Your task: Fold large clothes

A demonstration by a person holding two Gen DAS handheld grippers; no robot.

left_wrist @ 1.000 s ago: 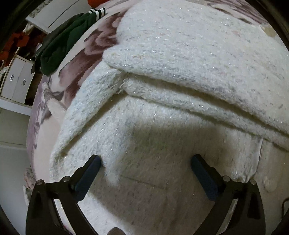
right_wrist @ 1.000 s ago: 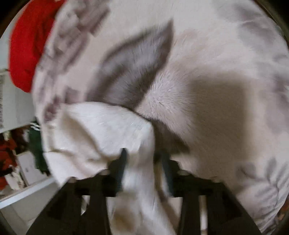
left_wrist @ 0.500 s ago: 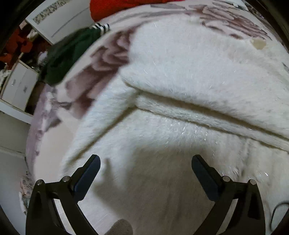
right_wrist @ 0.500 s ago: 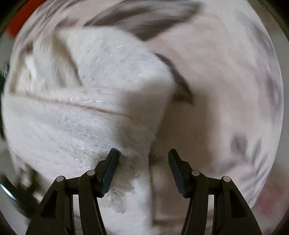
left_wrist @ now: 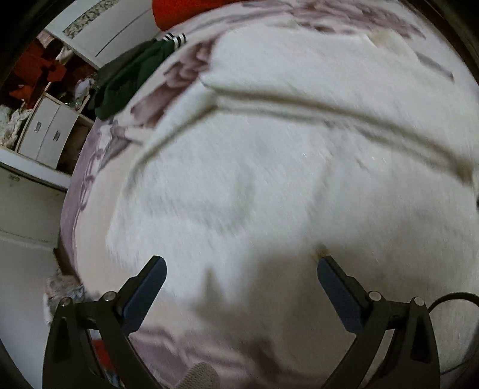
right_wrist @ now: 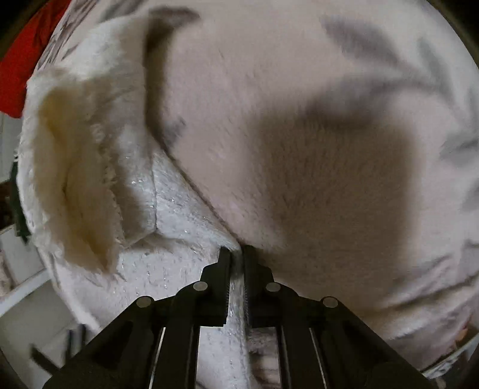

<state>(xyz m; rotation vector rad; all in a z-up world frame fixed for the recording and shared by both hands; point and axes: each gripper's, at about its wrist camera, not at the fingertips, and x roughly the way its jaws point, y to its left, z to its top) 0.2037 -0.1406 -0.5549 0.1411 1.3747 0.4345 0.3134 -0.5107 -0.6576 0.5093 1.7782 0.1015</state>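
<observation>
We are working on one white fuzzy coat [left_wrist: 269,179], which is lying spread over the floral plush blanket [right_wrist: 314,149] on the bed; in the left wrist view it is filling the middle of the frame, with a folded band crossing from nine o'clock to three o'clock.

Our right tool [right_wrist: 236,254] is pressing its jaws nearly together and pinching the coat's edge, a thin strip of glittery white fabric showing between the pads at six o'clock in its own view. A cream-lined flap of the coat is curling up at nine o'clock there. Our left tool [left_wrist: 241,269] is standing spread wide above the coat, with nothing between its jaws; the picture is blurred, so we cannot tell whether the pads are brushing the pile.

To do this fold well, we are judging that the pinched edge should be carried over in one low, steady sweep, keeping the fabric taut so the thick pile is not bunching, while the left tool is taking hold of the matching edge so both corners are travelling together.

Counting: one coat, one blanket, two tools. At ten o'clock in the left view we are also seeing one dark green garment [left_wrist: 128,80] with white stripes, one red cloth [left_wrist: 179,12] at twelve o'clock, and one white cabinet [left_wrist: 48,131] with two drawer fronts.
</observation>
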